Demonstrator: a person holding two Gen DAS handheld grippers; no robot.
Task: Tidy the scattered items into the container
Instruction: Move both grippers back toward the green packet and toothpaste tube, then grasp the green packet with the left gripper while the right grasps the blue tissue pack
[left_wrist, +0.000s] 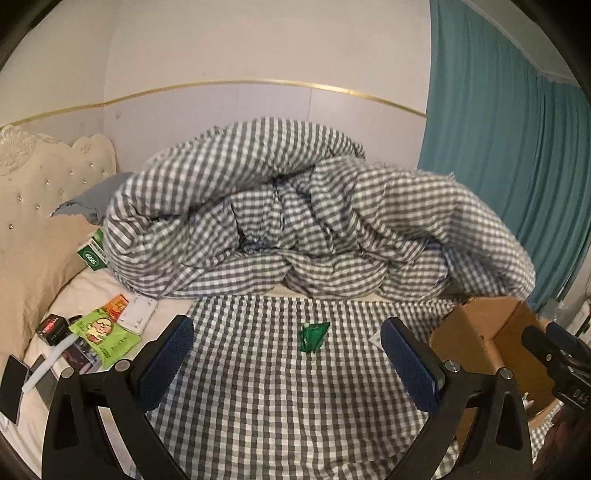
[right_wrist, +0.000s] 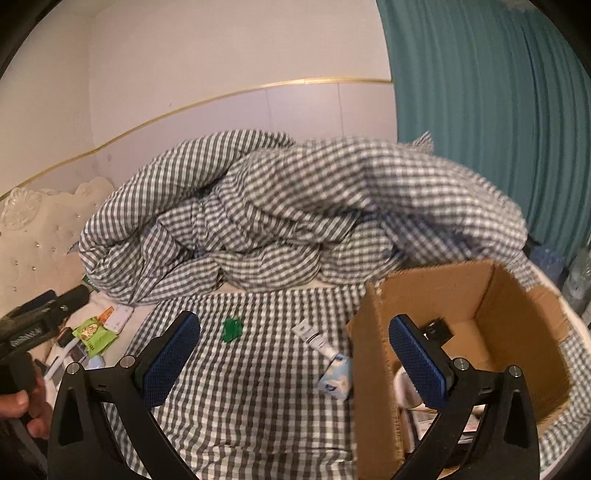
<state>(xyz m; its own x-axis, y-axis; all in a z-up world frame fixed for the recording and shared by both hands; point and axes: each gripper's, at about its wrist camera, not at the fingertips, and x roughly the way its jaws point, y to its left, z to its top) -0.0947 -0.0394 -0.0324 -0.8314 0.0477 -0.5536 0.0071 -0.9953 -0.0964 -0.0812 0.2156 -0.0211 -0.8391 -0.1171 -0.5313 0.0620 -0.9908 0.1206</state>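
Note:
A cardboard box (right_wrist: 517, 314) stands on the checked sheet at the right; it also shows in the left wrist view (left_wrist: 476, 332). Several items lie inside it, among them a small black thing (right_wrist: 437, 330). A green wrapper (left_wrist: 313, 336) lies on the sheet ahead of my left gripper (left_wrist: 286, 349), which is open and empty. My right gripper (right_wrist: 295, 345) is open and empty, its right finger (right_wrist: 419, 360) over the box. A white tube (right_wrist: 314, 338) and a pale blue carton (right_wrist: 336, 378) lie just left of the box. The green wrapper also shows in the right wrist view (right_wrist: 232, 328).
A heaped checked duvet (left_wrist: 295, 229) fills the back of the bed. At the left near the headboard (left_wrist: 44, 184) lie a green snack bag (left_wrist: 101, 334), a white plate (left_wrist: 138, 314), a green box (left_wrist: 92, 254), a black box (left_wrist: 53, 326) and phones (left_wrist: 14, 384). A teal curtain (left_wrist: 517, 129) hangs at the right.

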